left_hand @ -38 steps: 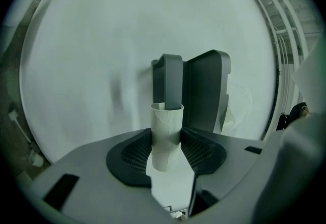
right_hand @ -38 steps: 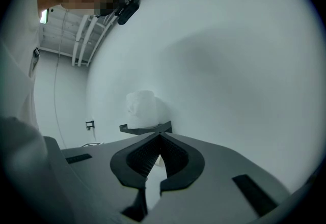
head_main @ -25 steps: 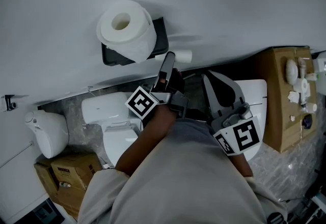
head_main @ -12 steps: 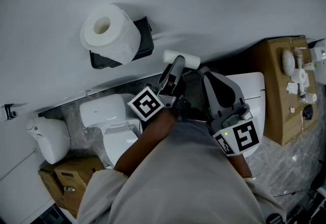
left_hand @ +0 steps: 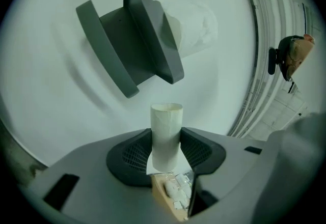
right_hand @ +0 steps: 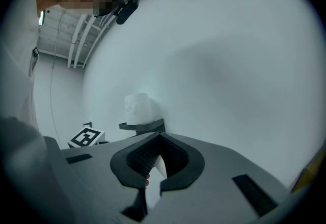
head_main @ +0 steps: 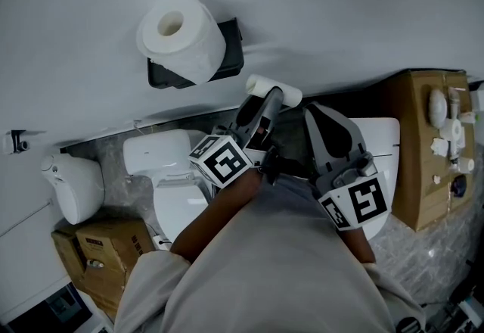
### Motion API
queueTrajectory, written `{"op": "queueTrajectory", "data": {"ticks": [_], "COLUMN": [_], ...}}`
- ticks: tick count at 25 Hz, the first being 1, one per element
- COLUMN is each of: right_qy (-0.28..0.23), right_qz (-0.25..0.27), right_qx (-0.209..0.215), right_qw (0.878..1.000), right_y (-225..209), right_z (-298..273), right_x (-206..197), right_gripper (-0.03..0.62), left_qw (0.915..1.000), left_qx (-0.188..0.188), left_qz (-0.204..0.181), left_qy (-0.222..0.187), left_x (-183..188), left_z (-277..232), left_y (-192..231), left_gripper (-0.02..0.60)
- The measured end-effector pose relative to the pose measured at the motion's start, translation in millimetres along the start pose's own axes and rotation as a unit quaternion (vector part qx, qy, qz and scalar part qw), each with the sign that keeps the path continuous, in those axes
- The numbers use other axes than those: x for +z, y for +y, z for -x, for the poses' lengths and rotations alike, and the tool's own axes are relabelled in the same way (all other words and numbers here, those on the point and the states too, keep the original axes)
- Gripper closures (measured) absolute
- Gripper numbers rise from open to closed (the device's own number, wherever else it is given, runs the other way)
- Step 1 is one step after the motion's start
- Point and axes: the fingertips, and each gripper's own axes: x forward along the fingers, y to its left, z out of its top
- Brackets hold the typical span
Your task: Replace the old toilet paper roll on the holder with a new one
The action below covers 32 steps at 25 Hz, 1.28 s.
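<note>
A full white toilet paper roll point(head_main: 181, 36) sits on the black wall holder point(head_main: 233, 59). My left gripper point(head_main: 265, 103) is just right of and below the holder, shut on an empty white cardboard tube point(head_main: 274, 89). In the left gripper view the tube point(left_hand: 166, 134) stands upright between the pads, with the gripper point(left_hand: 166, 152) facing the holder point(left_hand: 130, 50) and the roll point(left_hand: 196, 29) behind it. My right gripper point(head_main: 314, 113) hangs beside the left one, jaws shut with nothing in them point(right_hand: 157, 163). It also sees the roll point(right_hand: 138, 107) on the holder point(right_hand: 145, 126).
A white toilet point(head_main: 170, 172) stands below the holder, with a white bin point(head_main: 72, 191) and cardboard boxes point(head_main: 106, 248) to its left. A brown box point(head_main: 420, 172) with small white items on top sits at the right. The white wall point(head_main: 340, 14) is close ahead.
My left gripper has rolled and shifted slightly to the right with the tube still in it. The right gripper has stayed put. The head view has swung a little.
</note>
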Motion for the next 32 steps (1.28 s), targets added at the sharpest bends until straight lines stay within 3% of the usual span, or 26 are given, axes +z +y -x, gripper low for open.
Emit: {"op": "queueTrajectory", "data": {"ticks": [9,18,28,32], "right_qy": [-0.001,0.005,0.015,0.016], "right_qz": [-0.001,-0.010,-0.001,0.005], "right_qx": [0.049,0.078,0.114,0.127], "right_qw": [0.999,0.997,0.993,0.992], "right_y": [15,28,60,75], "right_z": [-19,-37,-57,-61], "right_x": [0,-3,-10,-7], "right_gripper": [0.577,0.577,0.577,0.577], "left_qw": [0.9945,0.9805,0.9675,0.9680], "left_qx": [0.043,0.076,0.095,0.095], "left_qz": [-0.094,-0.180,-0.228,-0.223], "left_qy": [-0.018,-0.022,-0.055,-0.065], "left_x": [29,52,86,97], "left_z": [33,63,103,115], "left_y": [-5,-3,-4,-3], "left_gripper": [0.399,0.400,0.402,0.402]}}
